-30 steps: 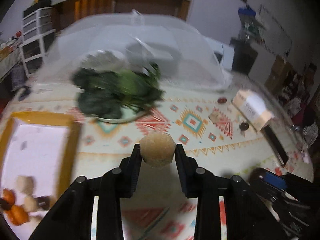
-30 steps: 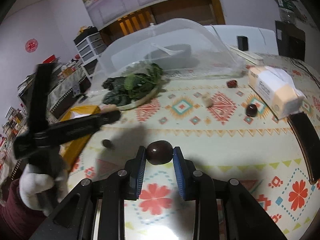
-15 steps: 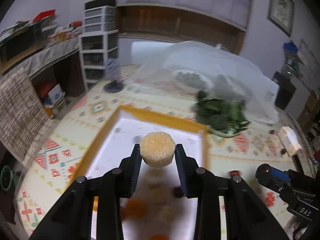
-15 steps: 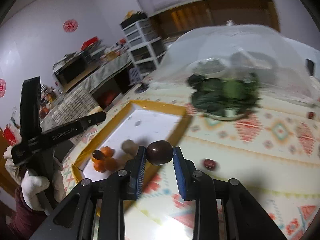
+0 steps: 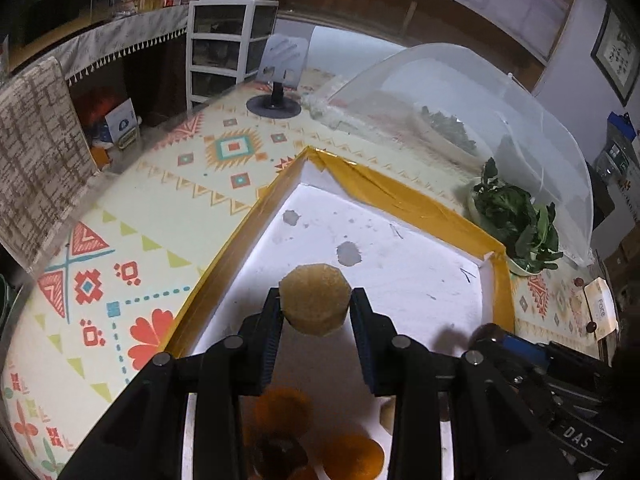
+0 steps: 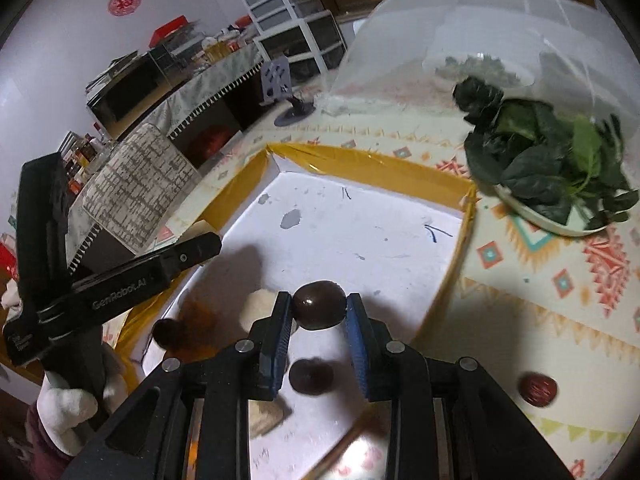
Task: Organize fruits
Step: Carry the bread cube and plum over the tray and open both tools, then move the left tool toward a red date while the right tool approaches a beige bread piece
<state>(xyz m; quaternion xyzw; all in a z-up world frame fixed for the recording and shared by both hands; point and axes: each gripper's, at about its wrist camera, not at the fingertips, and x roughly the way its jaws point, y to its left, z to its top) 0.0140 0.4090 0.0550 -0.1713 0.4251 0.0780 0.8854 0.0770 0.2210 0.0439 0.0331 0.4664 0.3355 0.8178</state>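
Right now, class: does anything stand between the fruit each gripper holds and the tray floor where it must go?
Nothing visible does. The left gripper holds the tan fruit over bare white floor of the yellow-rimmed tray. The right gripper holds the dark fruit above the tray; another dark fruit lies nearer, below the fingers.

Rough matt tan fruit [image 5: 315, 299], glossy smooth dark fruit [image 6: 319, 309], shiny yellow-taped tray rim [image 5: 394, 195].
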